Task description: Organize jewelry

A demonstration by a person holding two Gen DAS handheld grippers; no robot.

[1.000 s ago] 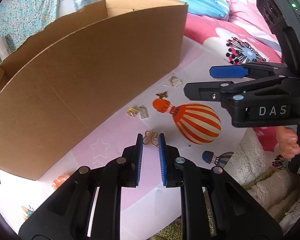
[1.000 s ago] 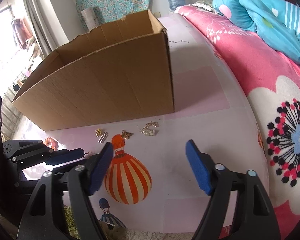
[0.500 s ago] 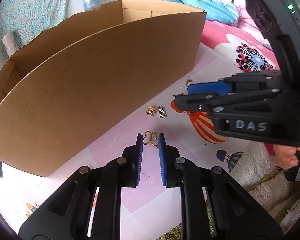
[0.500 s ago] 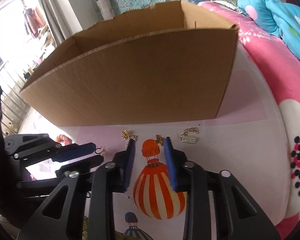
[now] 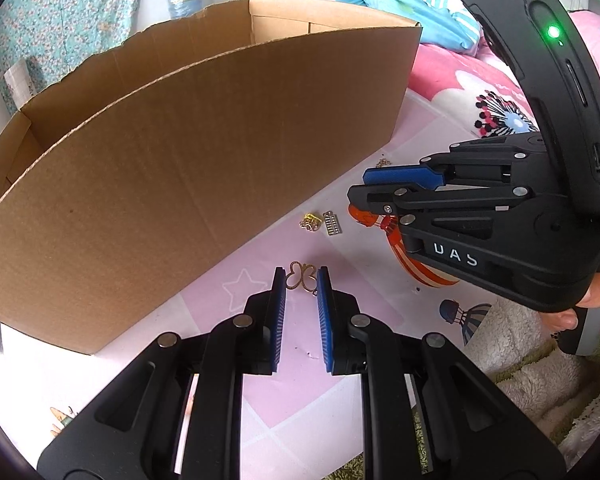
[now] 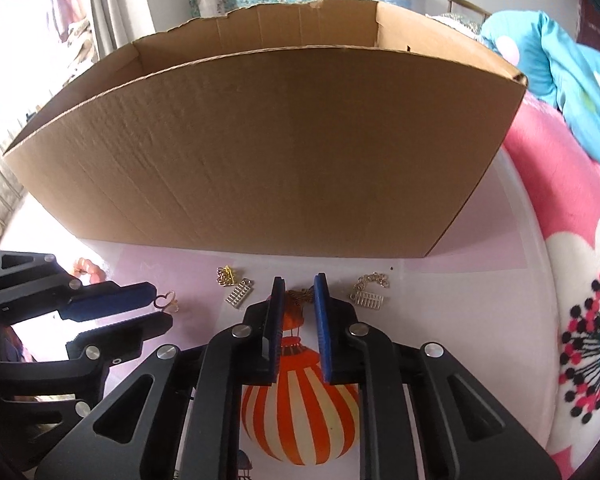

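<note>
A gold butterfly outline charm (image 5: 300, 278) is pinched between the tips of my left gripper (image 5: 301, 280); it also shows in the right wrist view (image 6: 166, 301). My right gripper (image 6: 299, 290) is narrowed around a small bronze butterfly charm (image 6: 300, 295) on the mat. A gold knot charm (image 6: 225, 276), a silver abacus charm (image 6: 240, 292) and a chain with a second abacus charm (image 6: 367, 295) lie on the pink mat in front of the cardboard box (image 6: 268, 152). The right gripper shows in the left wrist view (image 5: 384, 188).
The open cardboard box (image 5: 180, 152) stands close behind the jewelry. The mat (image 6: 480, 248) has an orange striped balloon print (image 6: 300, 416). A pink flowered blanket (image 6: 580, 320) lies to the right. A fluffy rug (image 5: 540, 380) borders the mat.
Both grippers moved closer to the box. My right gripper went from wide open to nearly closed around the bronze butterfly charm. My left gripper kept its hold on the gold butterfly.
</note>
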